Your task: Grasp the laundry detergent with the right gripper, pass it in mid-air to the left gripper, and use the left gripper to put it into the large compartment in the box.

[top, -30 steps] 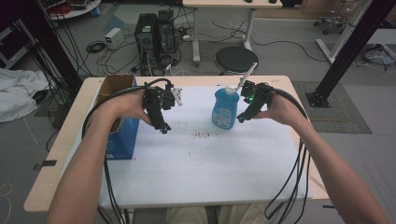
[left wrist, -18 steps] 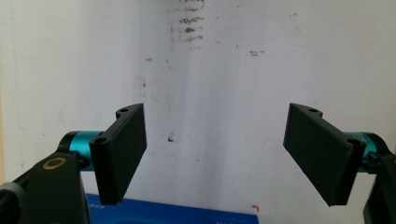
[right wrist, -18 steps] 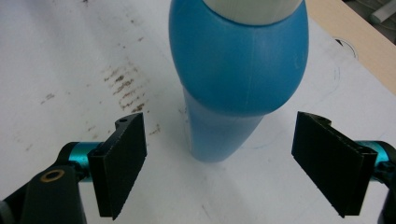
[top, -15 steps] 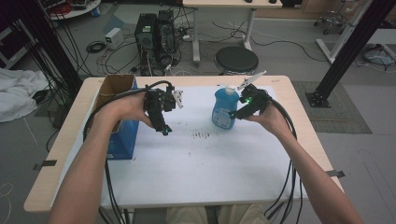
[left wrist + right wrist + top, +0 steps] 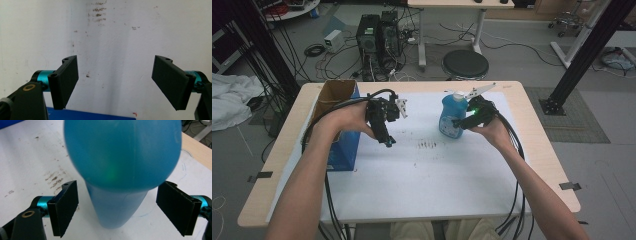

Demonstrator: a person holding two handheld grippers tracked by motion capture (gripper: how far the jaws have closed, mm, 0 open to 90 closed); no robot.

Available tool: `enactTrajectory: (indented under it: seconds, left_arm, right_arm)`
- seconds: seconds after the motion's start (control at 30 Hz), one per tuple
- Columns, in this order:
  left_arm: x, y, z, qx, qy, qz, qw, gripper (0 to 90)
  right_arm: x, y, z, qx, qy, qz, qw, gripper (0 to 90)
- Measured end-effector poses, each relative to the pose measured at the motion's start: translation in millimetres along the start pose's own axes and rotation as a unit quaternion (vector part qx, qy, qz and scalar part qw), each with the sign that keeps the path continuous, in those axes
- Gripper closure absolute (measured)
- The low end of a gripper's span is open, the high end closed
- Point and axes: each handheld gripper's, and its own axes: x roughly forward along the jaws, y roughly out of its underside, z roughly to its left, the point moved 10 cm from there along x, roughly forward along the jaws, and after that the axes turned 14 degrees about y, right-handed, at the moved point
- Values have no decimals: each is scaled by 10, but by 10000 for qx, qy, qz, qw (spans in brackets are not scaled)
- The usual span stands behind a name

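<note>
The wooden-edged counter (image 5: 532, 150) carries a large white sheet (image 5: 427, 180) marked with dark specks near its middle. At the counter's left edge stands an open blue cardboard box (image 5: 343, 145) with a brown inside, just beside the person's left forearm. Toward the far right of the sheet stands an upright translucent blue plastic bottle (image 5: 452, 116) with a white cap. The right tongs (image 5: 460, 122) are held level at the bottle's right side; in the right gripper view the bottle (image 5: 120, 170) stands between the two black jaws, which are spread wide and clear of its sides, so nothing is grasped. The left tongs (image 5: 386, 141) hang above the sheet right of the box, pointing down, well apart from the bottle. In the left gripper view their jaws are released and wide apart over the bare white sheet (image 5: 112, 37), with a strip of the blue box (image 5: 87, 115) at the bottom.
</note>
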Motion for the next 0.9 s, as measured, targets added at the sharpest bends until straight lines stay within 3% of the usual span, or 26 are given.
enactTrajectory:
  seconds: [0.27, 0.53, 0.6, 0.9]
  left_arm:
    - [24, 36, 10, -50, 23, -6, 10000, 215]
    - [36, 51, 16, -54, 37, 6, 10000, 215]
    - [47, 54, 17, -55, 36, -12, 10000, 215]
    - [77, 77, 17, -78, 66, -14, 9999, 215]
  right_arm:
    - [84, 8, -12, 117, 45, -202, 9997, 171]
    - [116, -21, 30, 30, 88, -350, 9993, 174]
    - [112, -32, 30, 91, 9, -432, 9990, 246]
    - [165, -5, 49, 216, -111, -438, 9987, 267]
